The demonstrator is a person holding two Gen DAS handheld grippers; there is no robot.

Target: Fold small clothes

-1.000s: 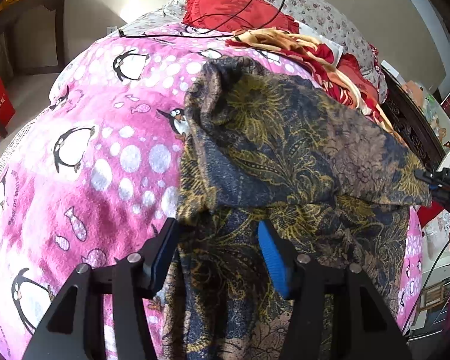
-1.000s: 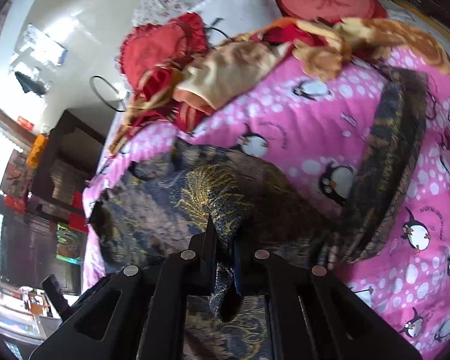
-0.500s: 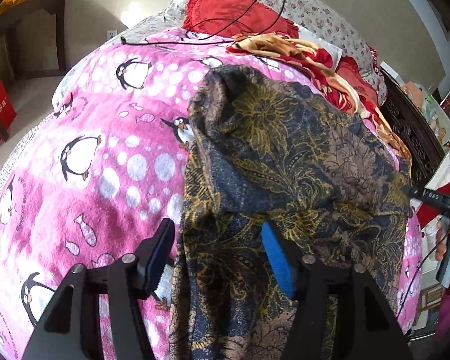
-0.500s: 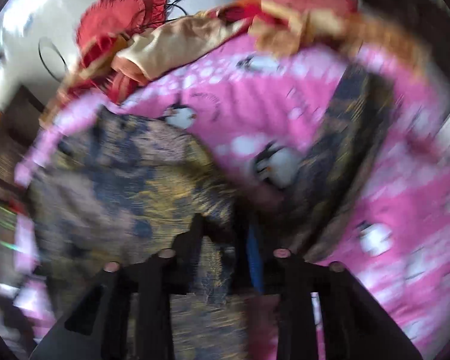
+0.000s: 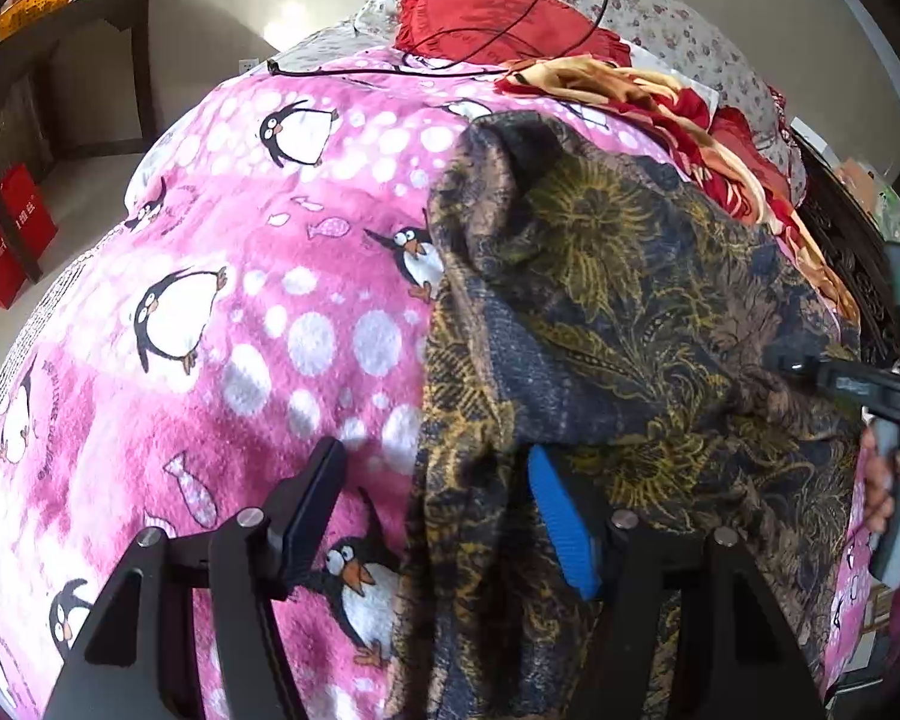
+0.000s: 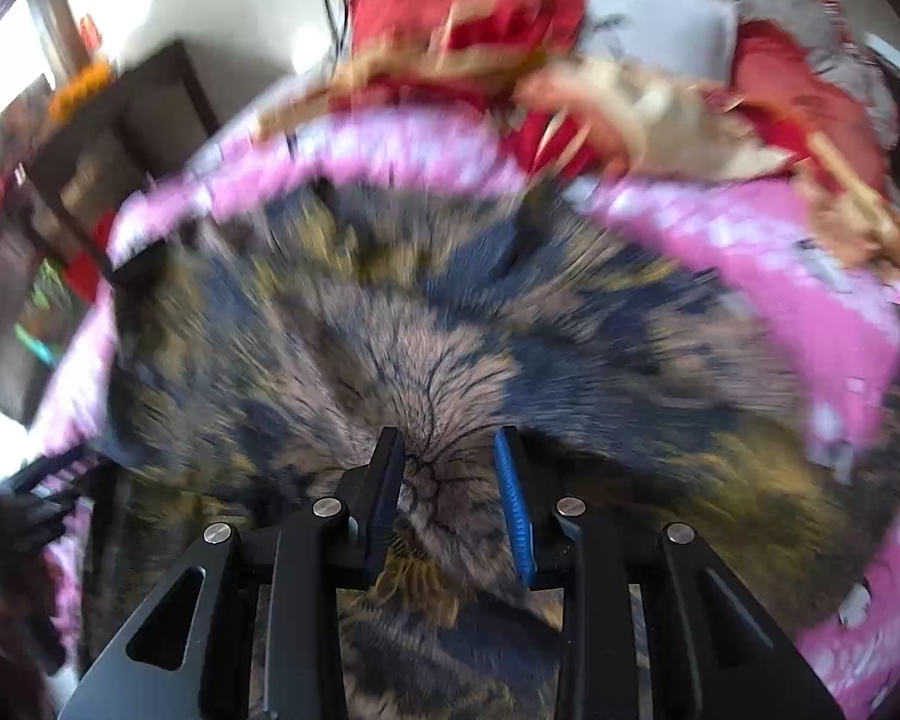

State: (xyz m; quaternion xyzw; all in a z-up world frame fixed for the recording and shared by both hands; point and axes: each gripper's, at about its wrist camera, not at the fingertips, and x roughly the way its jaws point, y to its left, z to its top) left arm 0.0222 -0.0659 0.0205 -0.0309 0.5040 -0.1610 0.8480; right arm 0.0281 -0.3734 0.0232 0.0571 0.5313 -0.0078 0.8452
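Observation:
A dark blue and gold floral garment (image 5: 630, 312) lies folded over itself on the pink penguin blanket (image 5: 210, 300). My left gripper (image 5: 438, 492) is open and straddles the garment's left edge, its blue pad (image 5: 561, 528) over the cloth and the other finger over the blanket. In the blurred right wrist view the garment (image 6: 450, 312) fills the middle. My right gripper (image 6: 450, 480) is open just above it, with cloth showing in the gap but not pinched. From the left wrist view the right gripper (image 5: 810, 372) reaches in over the garment's right edge, held by a hand (image 5: 894, 480).
A red frilled cushion (image 5: 486, 6) with a black cable (image 5: 390, 69) across it sits at the head of the bed. Beside it lie a crumpled red and gold blanket (image 5: 660, 102) and floral pillows (image 5: 660, 6). A dark table (image 5: 60, 60) and red boxes (image 5: 6, 234) stand left of the bed.
My right gripper let go of the pinched fold, rolled and swung across over the garment. The lifted flap now lies flat. My left gripper opened a little wider and stayed in place.

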